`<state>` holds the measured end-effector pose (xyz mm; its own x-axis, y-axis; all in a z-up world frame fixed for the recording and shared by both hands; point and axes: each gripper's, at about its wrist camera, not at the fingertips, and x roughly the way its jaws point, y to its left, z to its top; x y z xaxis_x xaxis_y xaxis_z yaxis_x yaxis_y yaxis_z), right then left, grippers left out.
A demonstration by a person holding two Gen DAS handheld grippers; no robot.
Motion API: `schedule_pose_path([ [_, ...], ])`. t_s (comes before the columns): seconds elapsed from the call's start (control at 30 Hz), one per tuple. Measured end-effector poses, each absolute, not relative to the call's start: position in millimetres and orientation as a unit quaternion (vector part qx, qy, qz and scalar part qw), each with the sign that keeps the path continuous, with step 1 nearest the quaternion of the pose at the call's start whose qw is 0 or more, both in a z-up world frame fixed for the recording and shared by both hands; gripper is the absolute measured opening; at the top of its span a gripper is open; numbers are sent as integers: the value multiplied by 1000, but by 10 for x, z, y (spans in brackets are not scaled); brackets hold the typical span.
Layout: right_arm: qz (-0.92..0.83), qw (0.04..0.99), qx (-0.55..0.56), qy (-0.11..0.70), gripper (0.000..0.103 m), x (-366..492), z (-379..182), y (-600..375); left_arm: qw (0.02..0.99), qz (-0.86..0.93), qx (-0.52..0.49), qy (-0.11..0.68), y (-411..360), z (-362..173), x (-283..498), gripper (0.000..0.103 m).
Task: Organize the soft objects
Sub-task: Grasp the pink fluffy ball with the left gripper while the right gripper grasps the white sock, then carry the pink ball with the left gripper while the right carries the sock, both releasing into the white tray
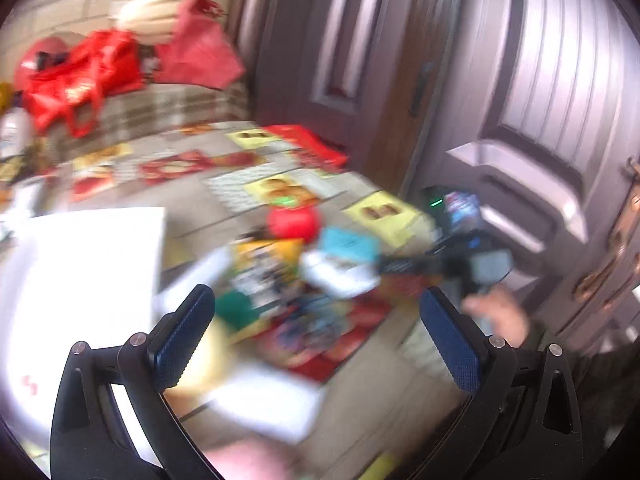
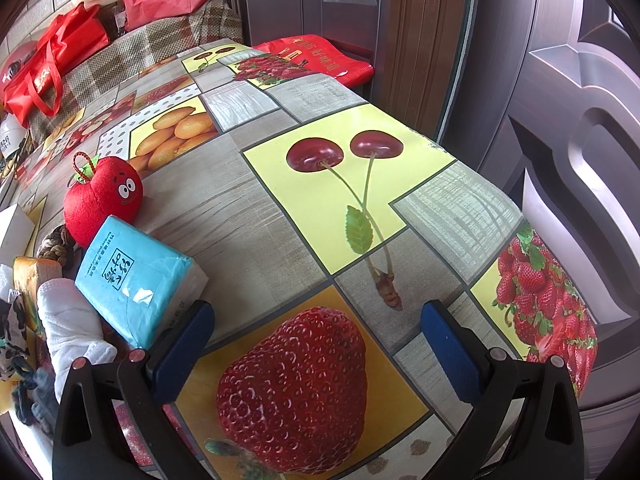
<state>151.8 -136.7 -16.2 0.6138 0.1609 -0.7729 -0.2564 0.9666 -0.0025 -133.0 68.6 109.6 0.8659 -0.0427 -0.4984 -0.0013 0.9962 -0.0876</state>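
Hovering above the fruit-print oilcloth table, the right gripper is seen with its 2 blue-padded fingers spread wide and nothing held between them; only a printed strawberry lies beneath.

- Task things: a red plush apple with cartoon eyes and a cord loop sits to the gripper's left and further forward. Leaning against it, nearer the tool, a light-blue soft pack of tissues is found, its near corner just beside the left finger. Its long axis runs obliquely, from the apple down toward that finger.
- A white rolled cloth lies further left, touching the pack's near end. Beyond it a jumble of small items is cut off by the frame edge and cannot be identified.
- The left gripper is likewise spread apart and empty. Its view is heavily blurred, so little can be fixed; the same cluster is made out ahead of it, with a white box-like shape at left.
- Judgement: the tissue pack is nearer the right gripper than the left. A leftward shift and a turn of the wrist would likely be needed so the fingers close across the pack's short side, not along its length.
- Risk: the apple, resting against the pack, may be rolled when the pack is lifted.
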Motion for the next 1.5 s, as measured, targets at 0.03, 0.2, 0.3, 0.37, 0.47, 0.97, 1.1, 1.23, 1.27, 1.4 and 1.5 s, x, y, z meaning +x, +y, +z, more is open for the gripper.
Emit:
schedule_pose_path([
  [0.03, 116, 897, -56, 423, 103, 1518, -162, -1368, 961, 11, -29, 274, 746, 1052, -1394, 103],
  [0.2, 117, 896, -56, 424, 103, 1516, -159, -1368, 922, 24, -54, 382, 986, 525, -1609, 103],
  [0.3, 121, 898, -48, 421, 103, 1502, -144, -1366, 910, 41, -33, 411, 850, 281, -1683, 103],
  [0.37, 140, 903, -21, 406, 103, 1472, -86, -1454, 912, 47, -15, 408, 761, 252, -1703, 103],
  [0.47, 230, 909, 47, 345, 103, 1322, 91, -1660, 915, 36, -20, 402, 698, 304, -1714, 102],
  [0.97, 503, 821, -153, 220, 73, 537, 350, -1047, 915, 20, 1, 403, 622, 253, -1735, 77],
  [1.1, 505, 801, -190, 258, 59, 639, 167, -818, 910, 20, -11, 414, 656, 180, -1733, 77],
  [1.23, 496, 791, -215, 287, 49, 708, 24, -704, 906, 16, -11, 422, 643, 122, -1696, 77],
  [1.27, 493, 792, -216, 287, 46, 734, 14, -692, 907, 16, -12, 421, 647, 114, -1690, 73],
  [1.4, 497, 788, -213, 293, 26, 796, 1, -752, 909, 11, -9, 417, 651, 100, -1681, 55],
  [1.5, 492, 799, -193, 285, 24, 818, 48, -838, 915, 10, -12, 403, 650, 132, -1711, 53],
])
